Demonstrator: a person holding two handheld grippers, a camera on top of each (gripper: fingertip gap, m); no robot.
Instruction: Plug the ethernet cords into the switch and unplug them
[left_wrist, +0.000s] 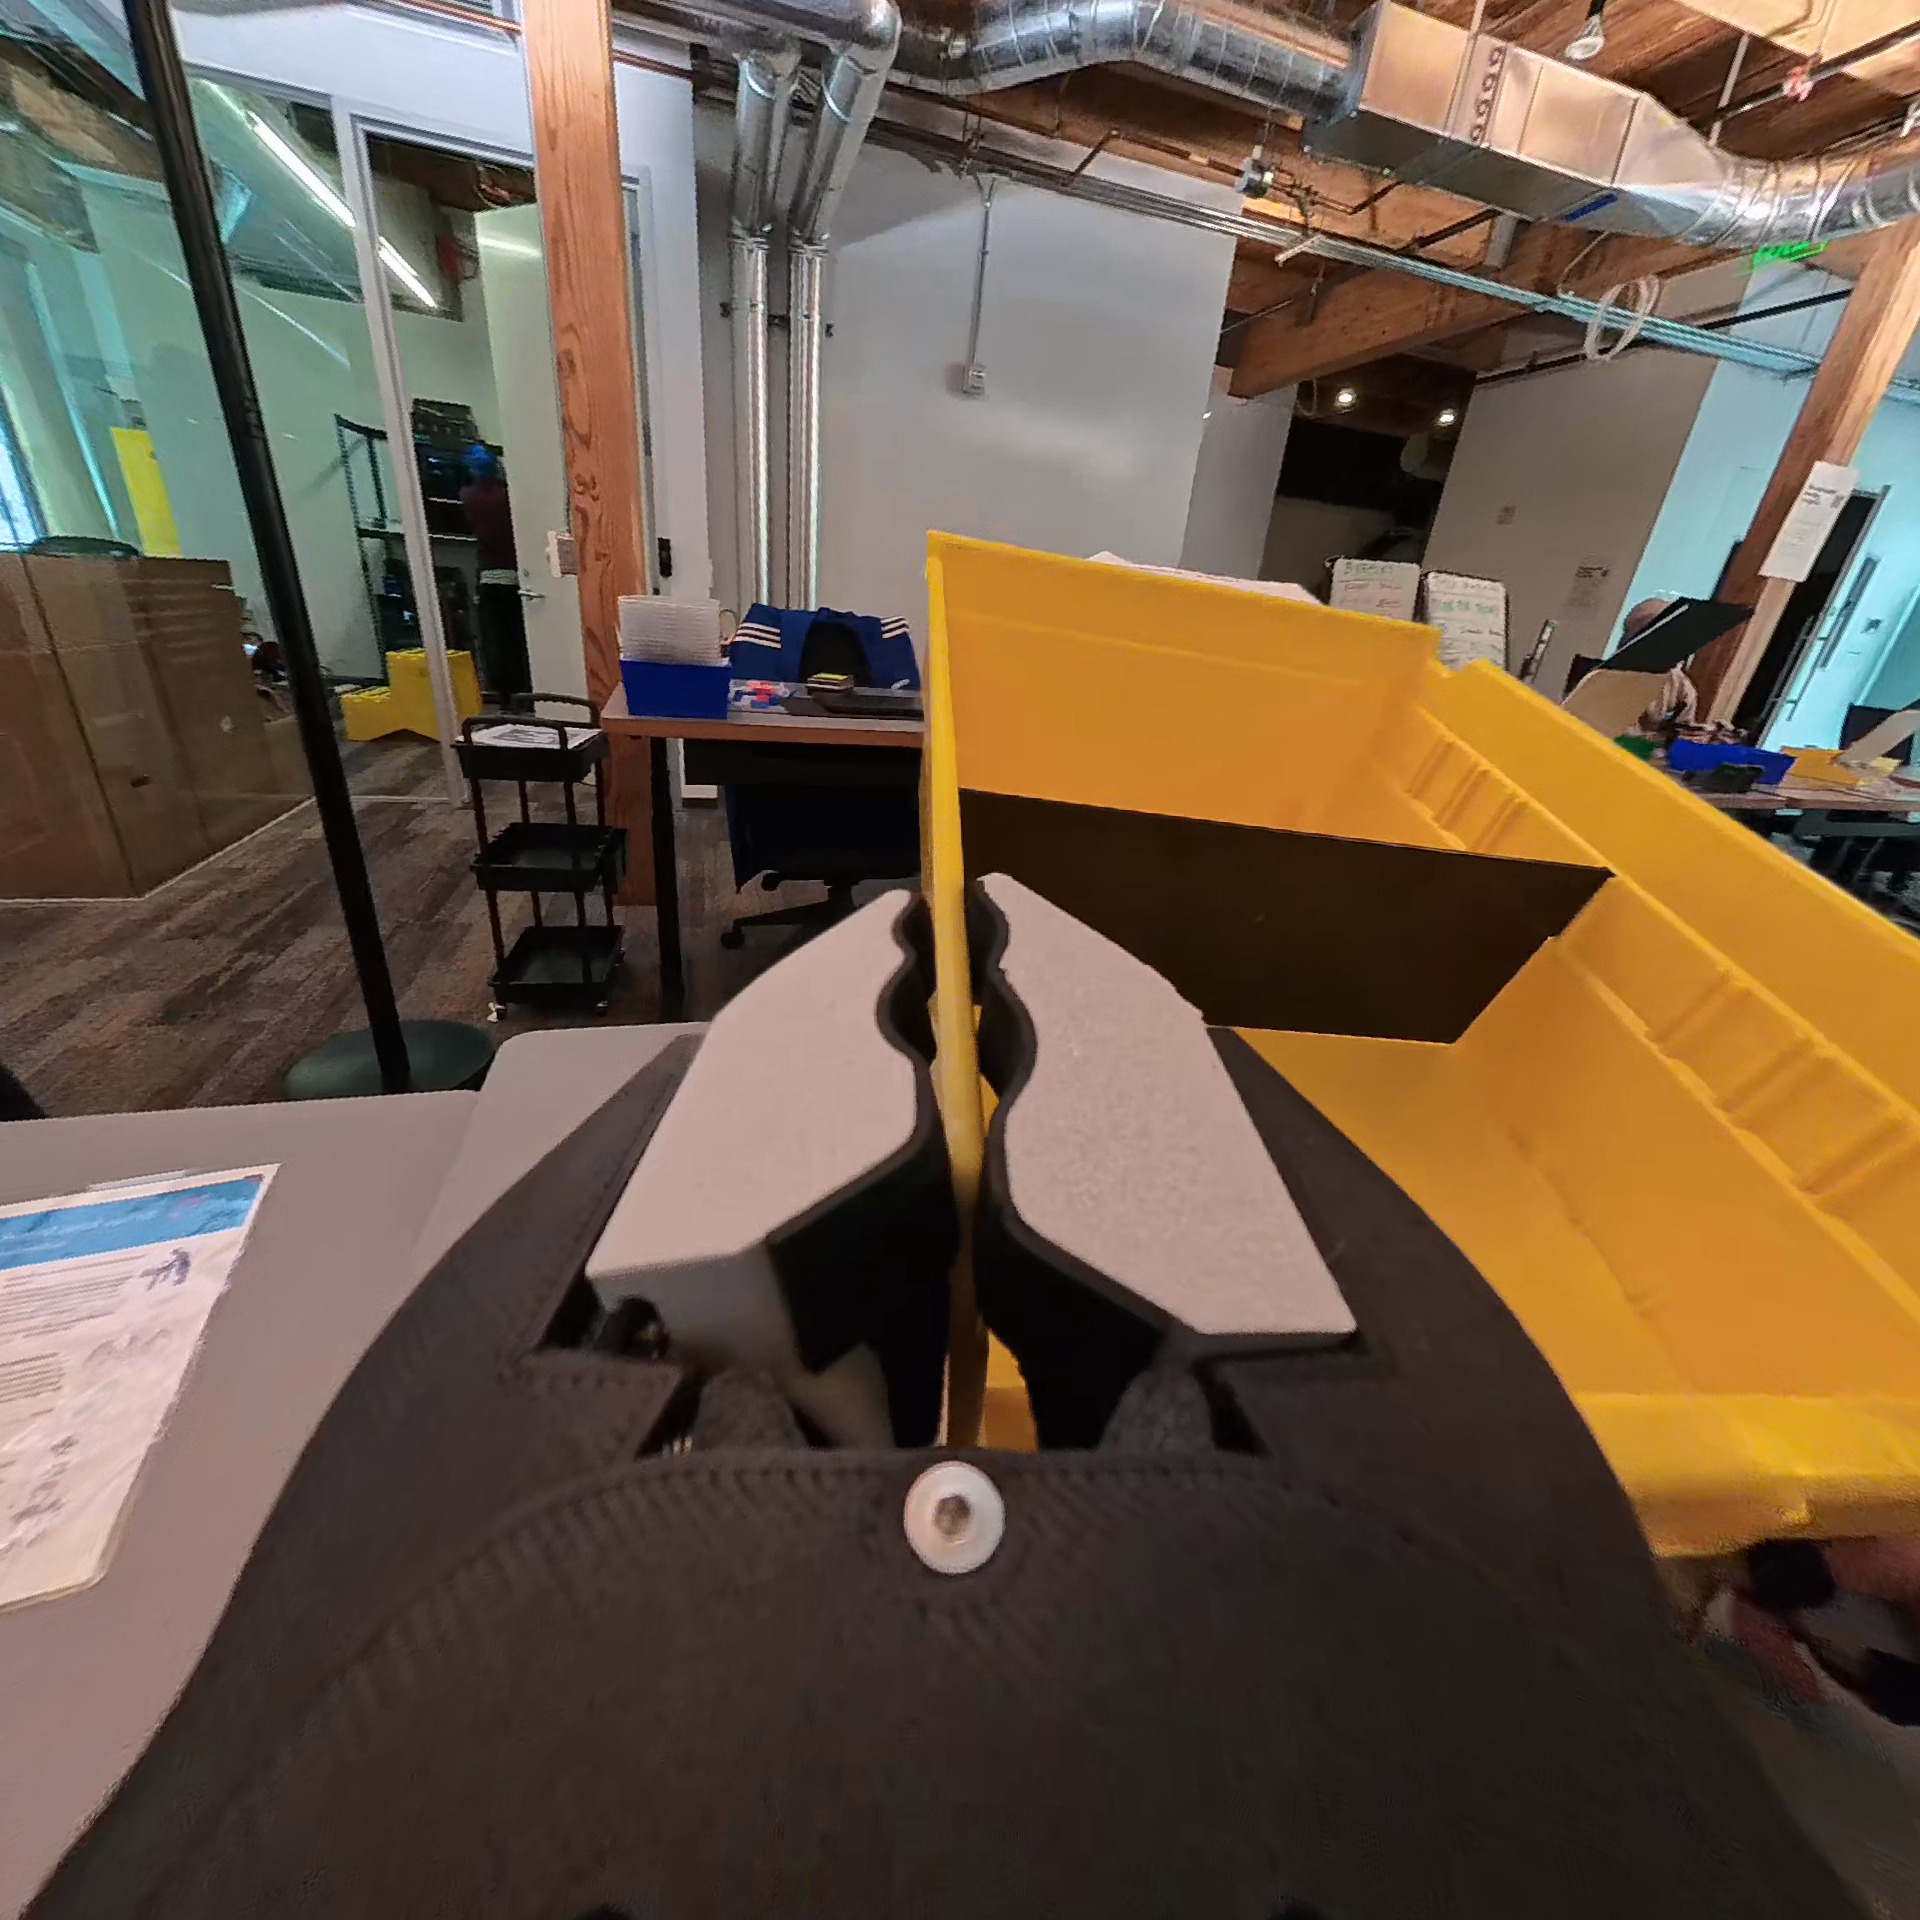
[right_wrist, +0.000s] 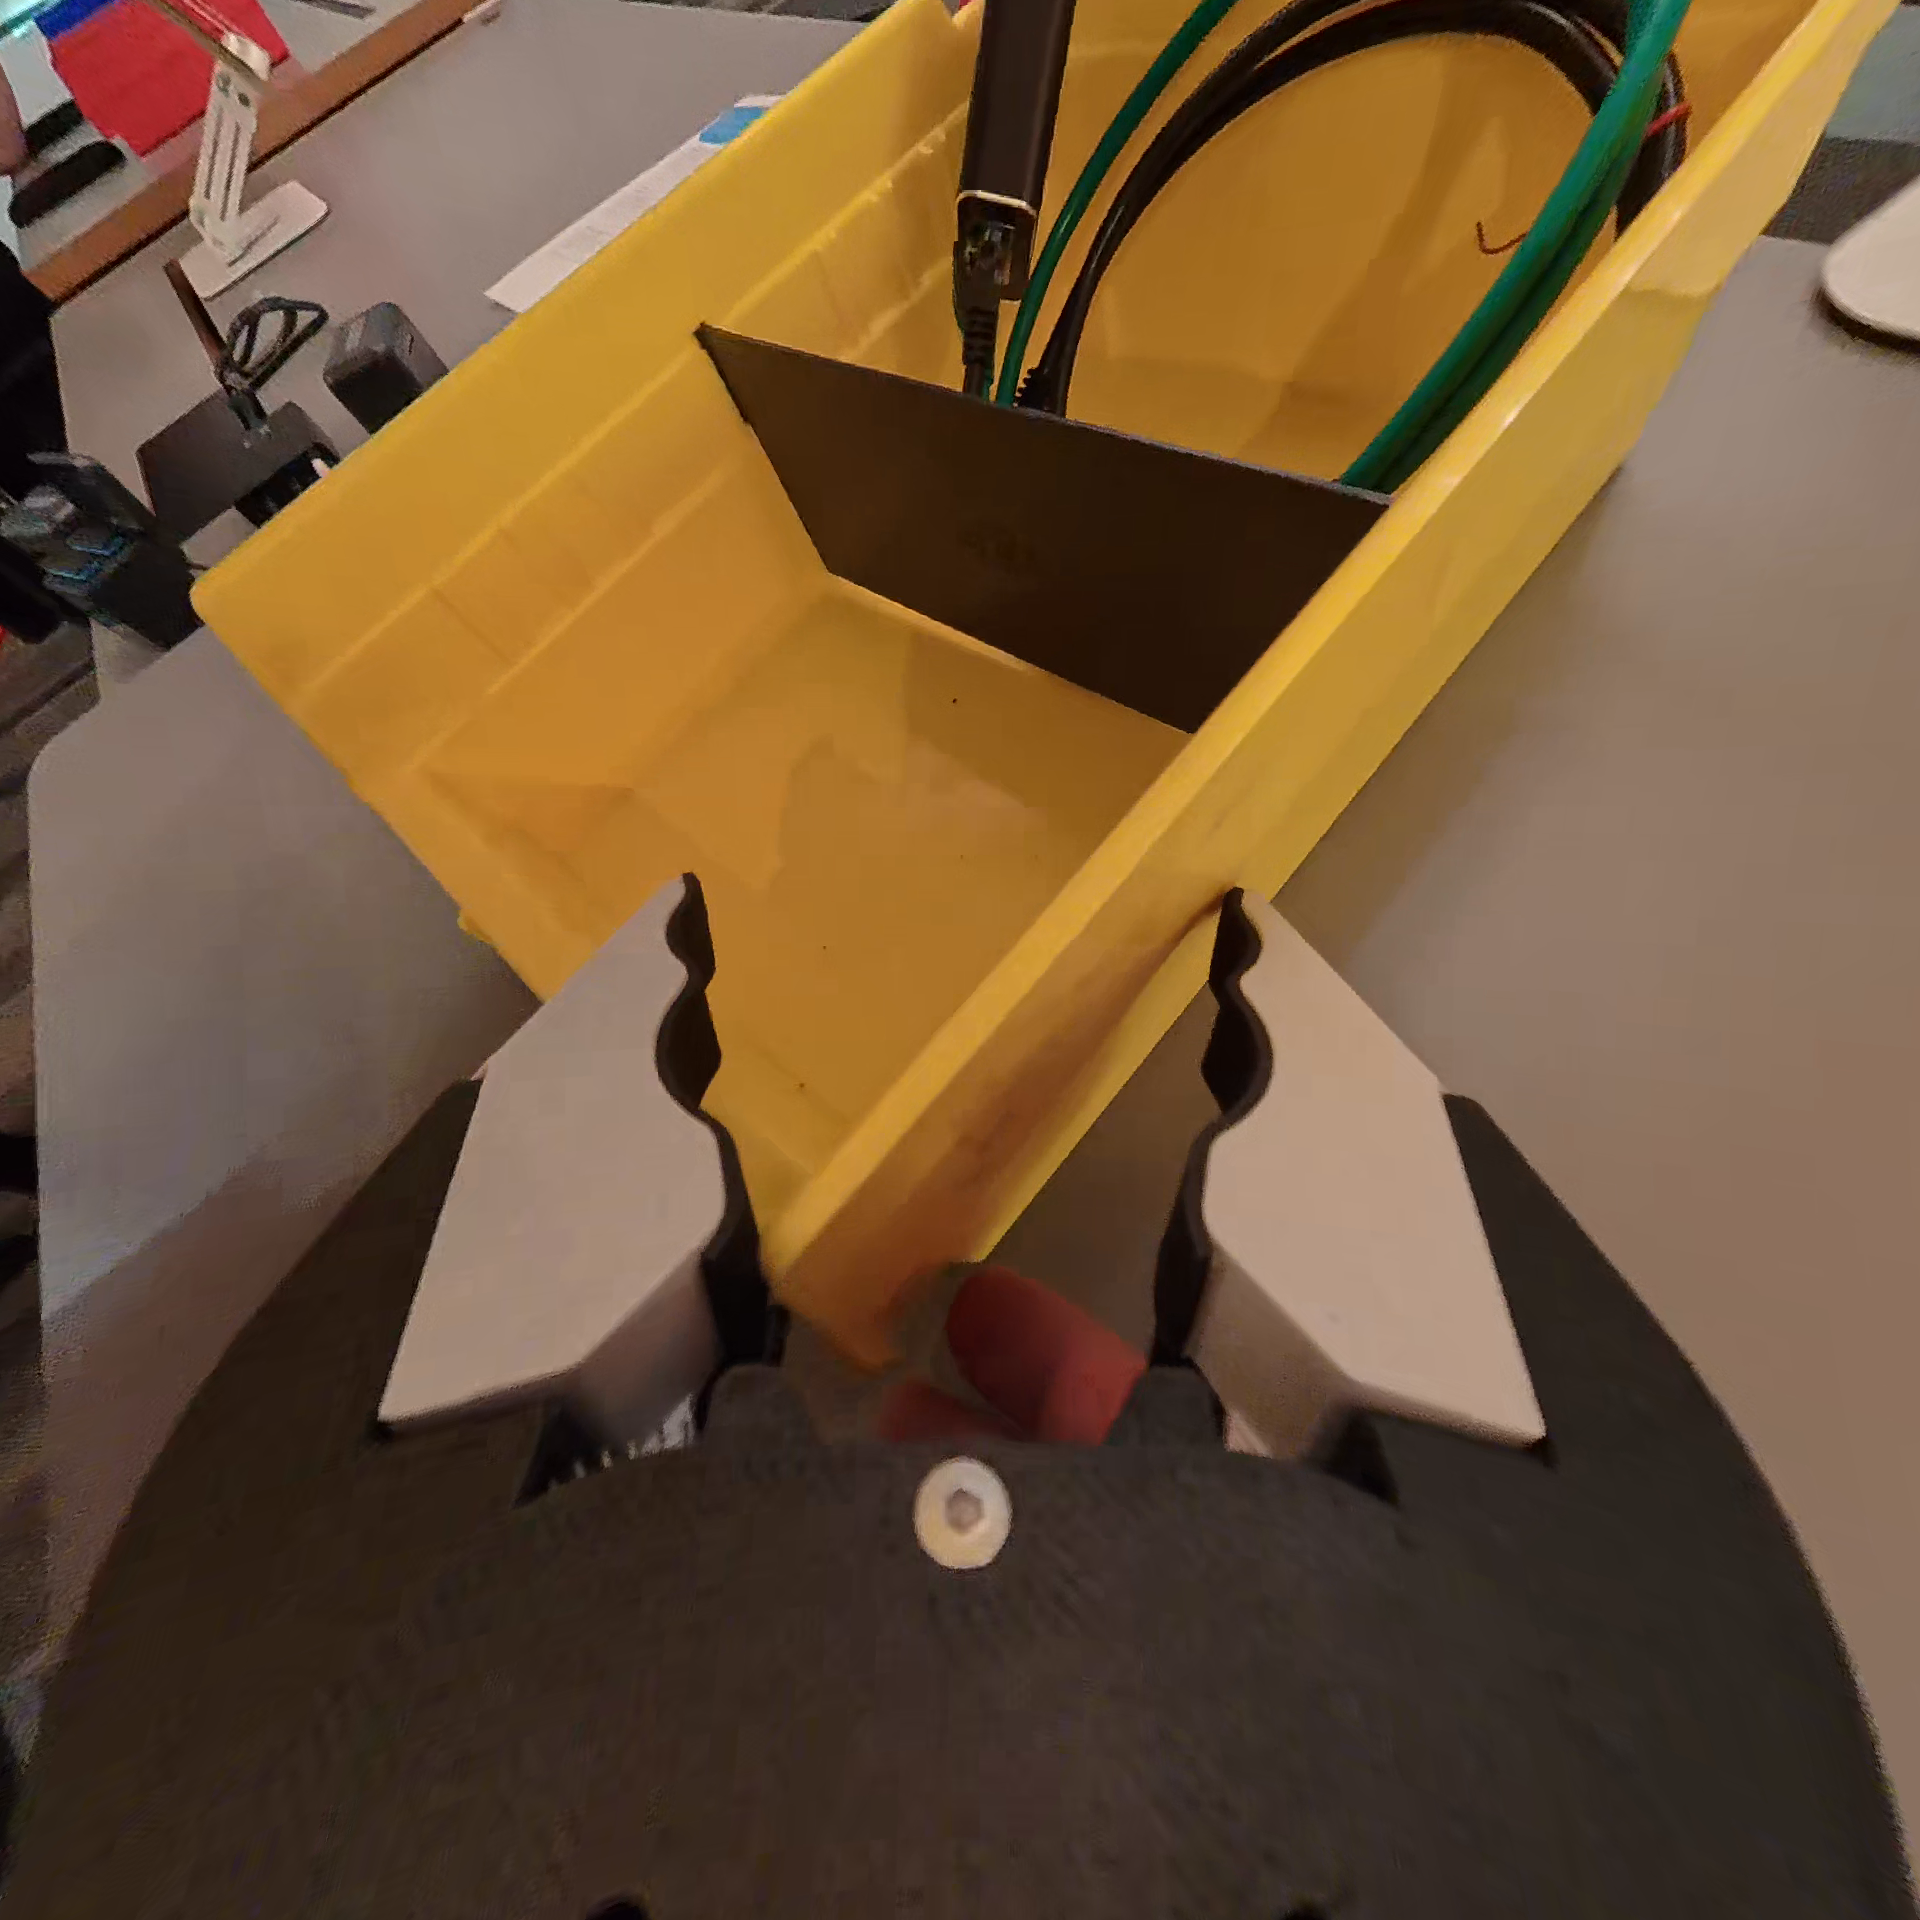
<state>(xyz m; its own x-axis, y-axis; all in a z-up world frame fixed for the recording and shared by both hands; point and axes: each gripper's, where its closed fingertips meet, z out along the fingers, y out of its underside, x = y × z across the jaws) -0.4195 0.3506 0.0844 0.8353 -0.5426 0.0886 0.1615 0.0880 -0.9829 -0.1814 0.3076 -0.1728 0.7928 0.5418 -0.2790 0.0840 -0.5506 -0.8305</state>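
Observation:
A yellow bin (left_wrist: 1143, 707) with a black divider (left_wrist: 1247, 914) is tilted up off the grey table. My left gripper (left_wrist: 951, 899) is shut on the bin's thin side wall. In the right wrist view the bin (right_wrist: 499, 582) lies ahead, and its near compartment, in front of the divider (right_wrist: 1039, 540), is empty. Behind the divider lie a green cord (right_wrist: 1538, 291), a black cord (right_wrist: 1195, 114) and a long black device (right_wrist: 1013, 104) with a port at its end. My right gripper (right_wrist: 961, 914) is open and straddles the bin's near right wall at its corner.
A printed sheet (left_wrist: 94, 1351) lies on the grey table (right_wrist: 1610, 831) to the left. Black boxes and a cable (right_wrist: 239, 457) and a white stand (right_wrist: 249, 208) sit beyond the bin's left side. A red thing (right_wrist: 1039, 1351) shows under the bin's corner. A black pole (left_wrist: 260, 520) stands at the left. There is about 35 cm between the tips of the two grippers.

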